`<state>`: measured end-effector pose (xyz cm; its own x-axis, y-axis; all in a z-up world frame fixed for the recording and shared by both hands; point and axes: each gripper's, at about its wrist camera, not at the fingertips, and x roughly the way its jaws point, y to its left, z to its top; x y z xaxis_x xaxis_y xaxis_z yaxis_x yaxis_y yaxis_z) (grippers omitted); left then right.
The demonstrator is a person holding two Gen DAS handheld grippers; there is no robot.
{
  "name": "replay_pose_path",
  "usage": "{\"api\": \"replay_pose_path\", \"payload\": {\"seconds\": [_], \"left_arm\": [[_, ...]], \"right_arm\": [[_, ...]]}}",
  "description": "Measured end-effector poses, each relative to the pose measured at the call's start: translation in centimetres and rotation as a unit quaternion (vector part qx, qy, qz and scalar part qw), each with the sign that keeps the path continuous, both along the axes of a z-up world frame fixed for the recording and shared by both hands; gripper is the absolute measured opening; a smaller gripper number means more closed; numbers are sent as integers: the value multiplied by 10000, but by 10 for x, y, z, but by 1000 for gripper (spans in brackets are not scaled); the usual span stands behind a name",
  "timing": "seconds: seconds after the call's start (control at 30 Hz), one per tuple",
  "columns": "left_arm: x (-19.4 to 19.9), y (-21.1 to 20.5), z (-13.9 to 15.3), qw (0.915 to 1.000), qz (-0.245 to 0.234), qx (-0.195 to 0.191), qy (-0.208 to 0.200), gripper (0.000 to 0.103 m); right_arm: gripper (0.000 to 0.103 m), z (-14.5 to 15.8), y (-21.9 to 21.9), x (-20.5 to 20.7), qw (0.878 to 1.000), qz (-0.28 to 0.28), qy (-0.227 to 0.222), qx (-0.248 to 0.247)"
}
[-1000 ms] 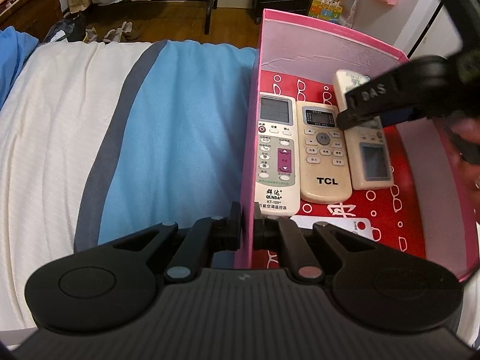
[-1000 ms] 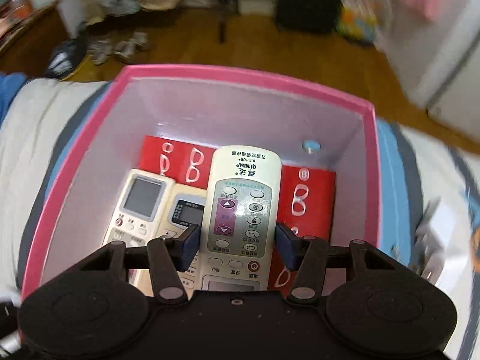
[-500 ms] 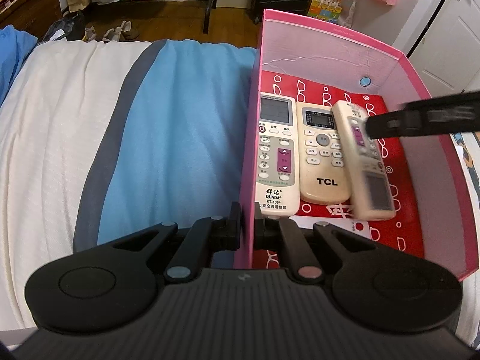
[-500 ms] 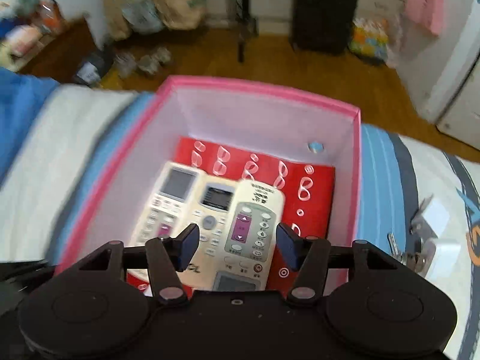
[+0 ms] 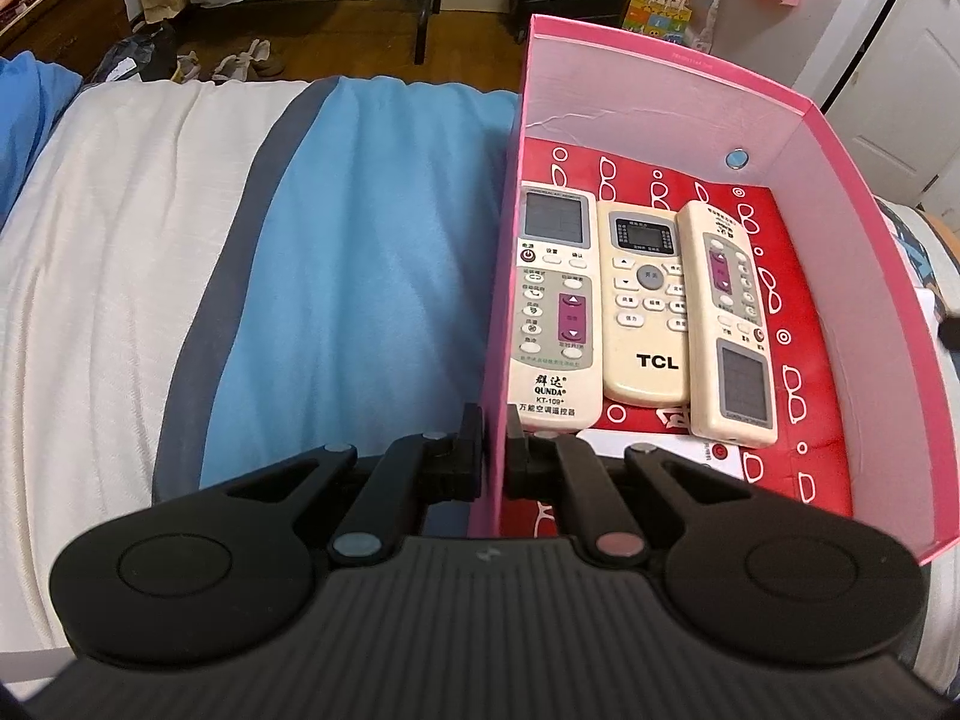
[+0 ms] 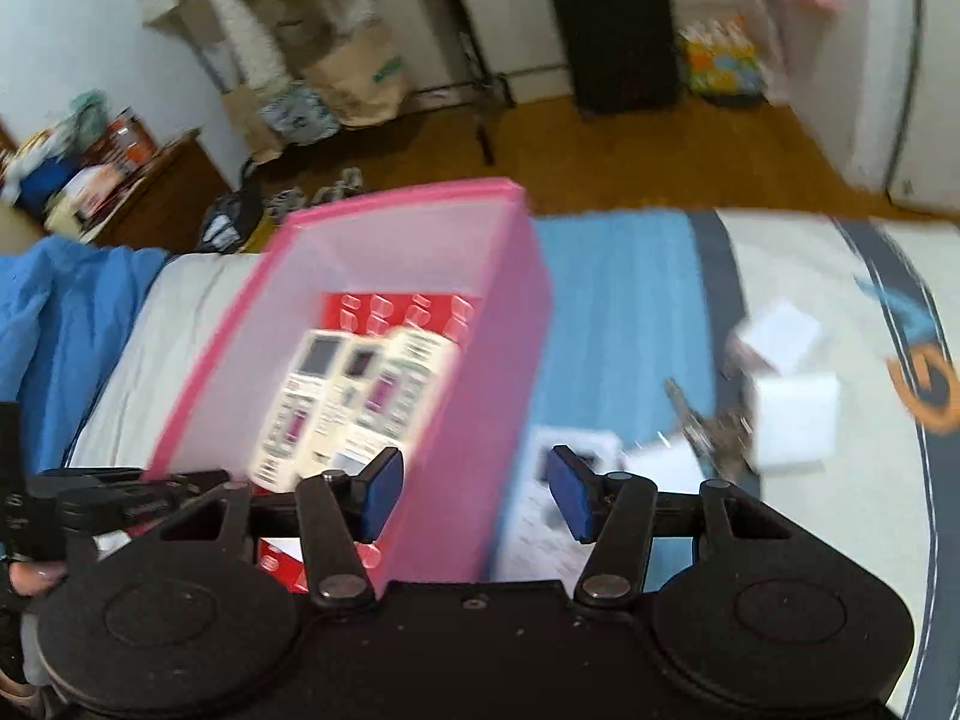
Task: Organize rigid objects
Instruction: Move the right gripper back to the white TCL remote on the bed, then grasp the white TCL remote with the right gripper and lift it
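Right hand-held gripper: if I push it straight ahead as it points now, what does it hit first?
Probably the pink box's right wall: the right hand-held gripper, open and empty, seems to straddle it, one finger over the remotes. The frame is blurred, so depth is uncertain.

"QUNDA KT-109+" on the left remote (image 5: 555,306); "TCL" on the middle remote (image 5: 647,306)

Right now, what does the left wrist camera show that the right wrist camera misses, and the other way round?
Only the left wrist view shows the left gripper shut on the pink box's wall, and the sharp TCL lettering.

Only the right wrist view shows the open right gripper, plus white boxes and keys on the bed.

Both show the pink box holding three remotes.
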<state>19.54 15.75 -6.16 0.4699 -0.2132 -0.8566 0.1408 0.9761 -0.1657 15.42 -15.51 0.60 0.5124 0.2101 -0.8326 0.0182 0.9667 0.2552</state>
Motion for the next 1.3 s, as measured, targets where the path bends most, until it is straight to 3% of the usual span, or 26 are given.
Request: {"api": "replay_pose_path", "payload": {"seconds": [0.23, 0.43, 0.7, 0.83, 1.0, 1.07, 1.2, 1.3], "left_arm": [[1, 0, 0, 10000, 49, -3, 16, 4], [1, 0, 0, 9999, 100, 35, 22, 5], [2, 1, 0, 9999, 152, 35, 38, 5], [0, -4, 0, 9998, 130, 168, -7, 5], [1, -1, -1, 9998, 156, 98, 29, 5], [1, -1, -1, 9998, 162, 92, 33, 5], [1, 0, -1, 9998, 162, 86, 41, 5], [2, -1, -1, 9998, 146, 109, 43, 5]], "right_arm": [[54, -44, -24, -20, 9981, 208, 456, 353], [55, -68, -6, -31, 9938, 972, 343, -415], [70, -84, 10, -31, 9774, 1876, 95, -973], [73, -88, 5, -33, 9772, 1920, -50, -904], [83, -90, 18, -37, 9721, 2001, -201, -1204], [77, -92, 24, -36, 9675, 2037, -285, -1473], [68, -79, 14, -32, 9769, 1726, 289, -1225], [64, -68, 14, -33, 9692, 1810, 752, -1489]]}}
